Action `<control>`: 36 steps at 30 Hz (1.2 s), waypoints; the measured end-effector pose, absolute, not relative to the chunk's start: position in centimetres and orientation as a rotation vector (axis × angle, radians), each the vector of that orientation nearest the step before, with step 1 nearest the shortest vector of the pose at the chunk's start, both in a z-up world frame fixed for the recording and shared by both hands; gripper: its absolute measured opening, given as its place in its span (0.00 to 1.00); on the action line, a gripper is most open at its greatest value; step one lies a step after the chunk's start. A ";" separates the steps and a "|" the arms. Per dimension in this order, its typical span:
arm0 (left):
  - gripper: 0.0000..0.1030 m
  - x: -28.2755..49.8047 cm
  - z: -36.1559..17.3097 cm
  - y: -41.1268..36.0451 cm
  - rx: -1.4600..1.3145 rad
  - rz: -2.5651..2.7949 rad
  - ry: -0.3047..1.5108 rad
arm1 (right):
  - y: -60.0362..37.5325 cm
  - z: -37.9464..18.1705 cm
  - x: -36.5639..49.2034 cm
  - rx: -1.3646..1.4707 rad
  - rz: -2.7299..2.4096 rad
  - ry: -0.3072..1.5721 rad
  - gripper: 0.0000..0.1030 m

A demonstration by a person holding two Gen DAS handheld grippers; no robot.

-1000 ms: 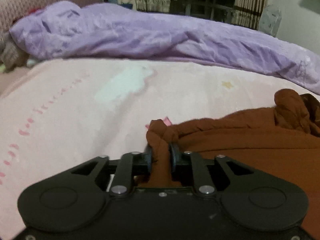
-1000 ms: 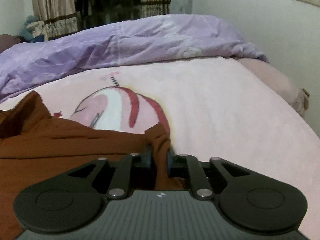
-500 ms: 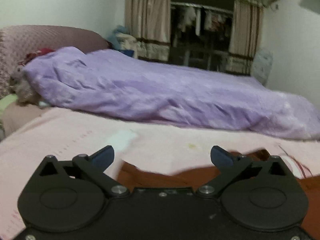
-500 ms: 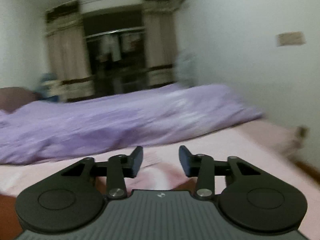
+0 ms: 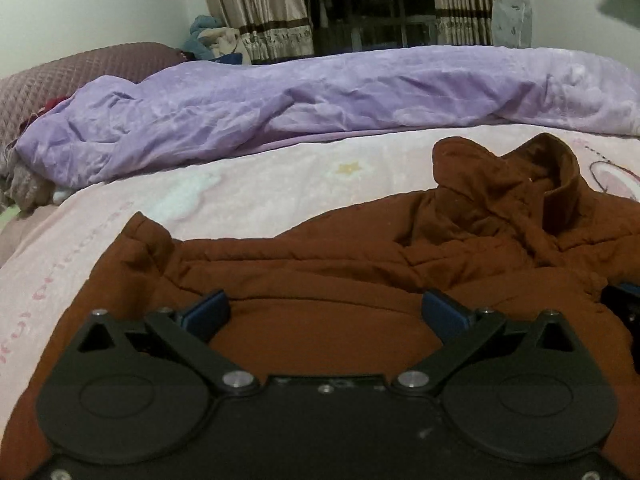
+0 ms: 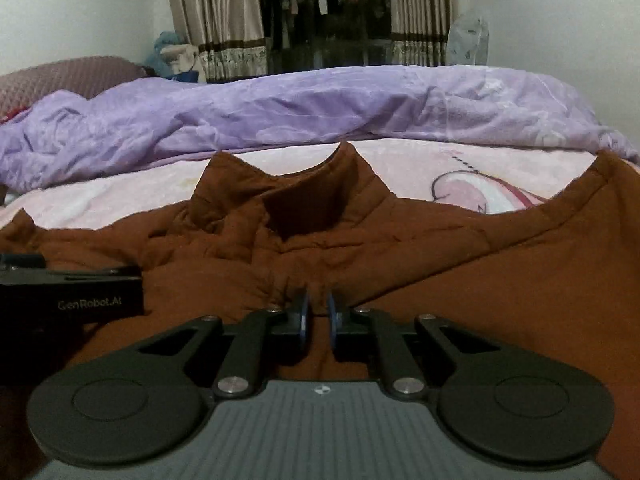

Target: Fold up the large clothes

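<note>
A large brown padded jacket (image 5: 320, 264) lies spread on the pink bed sheet (image 5: 256, 184), collar (image 5: 560, 184) standing up at the far side. My left gripper (image 5: 326, 312) is open wide and empty, low over the jacket's left part. In the right wrist view the jacket (image 6: 440, 264) fills the foreground, its collar (image 6: 320, 200) in the middle. My right gripper (image 6: 318, 320) is shut on a fold of the jacket's fabric just below the collar. The left gripper's body (image 6: 72, 296) shows at the left edge.
A rumpled purple duvet (image 5: 320, 104) lies across the far side of the bed. A mauve quilted headboard (image 5: 60, 80) stands at the left. Curtains and a dark wardrobe (image 6: 320, 12) are behind. A cartoon print (image 6: 480, 192) marks the sheet at right.
A second ago both grippers held jacket corners. They let go, opened and lifted. Now both are low over the spread jacket; the right has shut on fabric near the collar, the left stays open.
</note>
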State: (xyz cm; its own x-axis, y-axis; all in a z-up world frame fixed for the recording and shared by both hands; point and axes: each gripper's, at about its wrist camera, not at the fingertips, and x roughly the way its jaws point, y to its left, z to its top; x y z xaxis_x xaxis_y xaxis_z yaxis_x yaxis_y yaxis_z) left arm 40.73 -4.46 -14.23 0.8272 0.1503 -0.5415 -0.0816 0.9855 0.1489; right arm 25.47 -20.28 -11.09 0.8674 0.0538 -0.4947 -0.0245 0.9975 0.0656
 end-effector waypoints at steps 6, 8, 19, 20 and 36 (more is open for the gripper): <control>1.00 39.9 -12.1 -3.5 0.095 0.089 0.613 | -20.5 -9.8 26.0 0.080 0.068 0.560 0.14; 1.00 38.8 -10.2 -2.3 0.067 0.076 0.590 | -21.5 -8.1 25.3 0.112 0.084 0.534 0.15; 1.00 41.0 -10.7 4.6 0.100 0.172 0.602 | -26.2 -9.4 27.6 0.120 -0.003 0.574 0.15; 1.00 41.7 -12.4 5.0 0.105 0.162 0.628 | -26.2 -10.4 28.0 0.122 -0.007 0.583 0.14; 1.00 41.1 -8.5 5.9 0.145 0.136 0.589 | -29.2 -5.5 25.9 0.122 -0.048 0.509 0.18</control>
State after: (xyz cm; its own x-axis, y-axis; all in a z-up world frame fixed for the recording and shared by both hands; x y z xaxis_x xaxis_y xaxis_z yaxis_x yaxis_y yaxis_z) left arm 41.14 5.89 -8.54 0.8232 0.1689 -0.5421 -0.0860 0.9808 0.1751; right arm 25.88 -29.18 -5.45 0.8722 -0.0155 -0.4889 0.0763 0.9916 0.1045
